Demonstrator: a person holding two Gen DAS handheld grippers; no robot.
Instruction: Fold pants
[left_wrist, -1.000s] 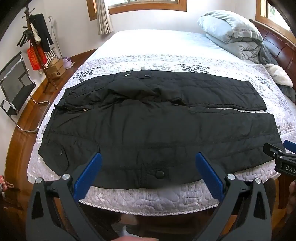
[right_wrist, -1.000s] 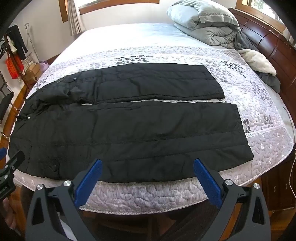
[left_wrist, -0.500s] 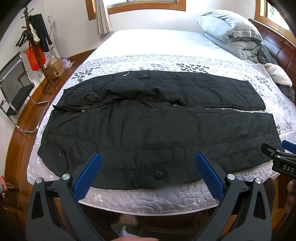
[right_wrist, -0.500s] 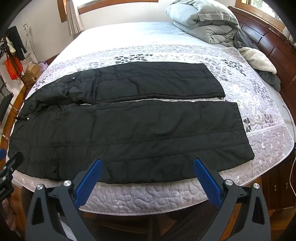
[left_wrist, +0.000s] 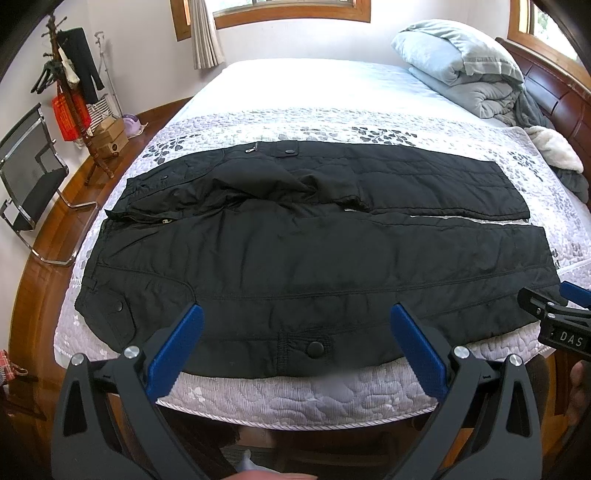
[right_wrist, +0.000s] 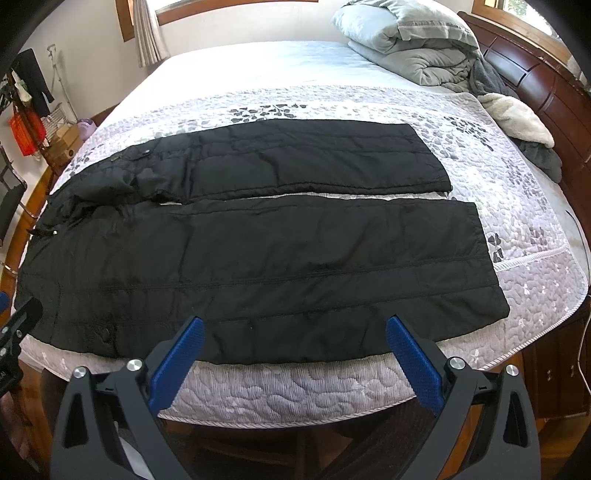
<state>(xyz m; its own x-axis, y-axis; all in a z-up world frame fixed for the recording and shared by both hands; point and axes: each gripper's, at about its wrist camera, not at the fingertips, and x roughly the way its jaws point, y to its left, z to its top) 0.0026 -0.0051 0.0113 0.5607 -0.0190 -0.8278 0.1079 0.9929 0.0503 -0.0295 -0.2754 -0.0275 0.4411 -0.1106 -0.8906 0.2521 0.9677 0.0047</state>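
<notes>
Barely shifted since a second ago: both views eased slightly nearer, pants (left_wrist: 314, 258) lying as before. Spread flat across quilt (left_wrist: 332, 395), waistband to the left, hems to the right, near leg along the bed edge, far leg just behind it with a thin strip of quilt between; laid out so, probably to let one leg be folded over the other. Left gripper (left_wrist: 293, 341) spread wide, holding nothing, poised off the near edge above the snap (left_wrist: 315, 347). Right gripper (right_wrist: 293, 343) likewise wide and empty, poised over the near leg toward the hem end. Spaced apart so, likely to take the near edge at two places. Seen from the left only: bunched crotch, zipper pull, coat rack (left_wrist: 70, 96), chair (left_wrist: 29, 177). Seen from the right only: both hems squarely, nearly even.
</notes>
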